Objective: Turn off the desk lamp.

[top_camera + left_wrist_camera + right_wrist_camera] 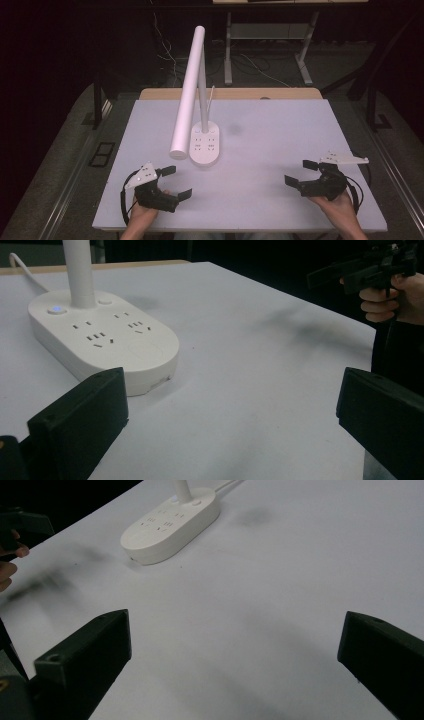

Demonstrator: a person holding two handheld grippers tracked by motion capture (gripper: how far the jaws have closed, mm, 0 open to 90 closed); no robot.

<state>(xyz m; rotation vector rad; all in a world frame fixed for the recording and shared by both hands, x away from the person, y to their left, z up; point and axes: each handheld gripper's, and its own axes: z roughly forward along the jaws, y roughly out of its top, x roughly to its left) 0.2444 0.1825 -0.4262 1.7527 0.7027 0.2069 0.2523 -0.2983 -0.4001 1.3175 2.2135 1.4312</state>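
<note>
Plainly, the lamp (205,146) stood on the table (280,130) a little left of its middle, and both grippers sat back at the near edge with nothing in them. The left gripper (176,181) had its jaws spread wide and empty, the person's hand low at the near left; in the left gripper view the lamp's base (102,340) lay just ahead and to the left of the jaws, close but not touching. The right gripper (298,172) was also released, jaws as wide as they went and bare tabletop between them; from the right gripper view the base (170,527) lay well off, ahead and to the left. So the left hand was the nearer one, and I judged any reach for the lamp would fall to it: forward and slightly rightward across the table. The base was an oval slab with sockets on top, its long axis running from near edge to far edge, rounded end toward the person. From its far end a post (202,95) rose upright, and the long tube head (187,95) hung from the top, slanting down toward the person, its lower end just left of the base. A cord (212,97) left the base toward the far edge
</note>
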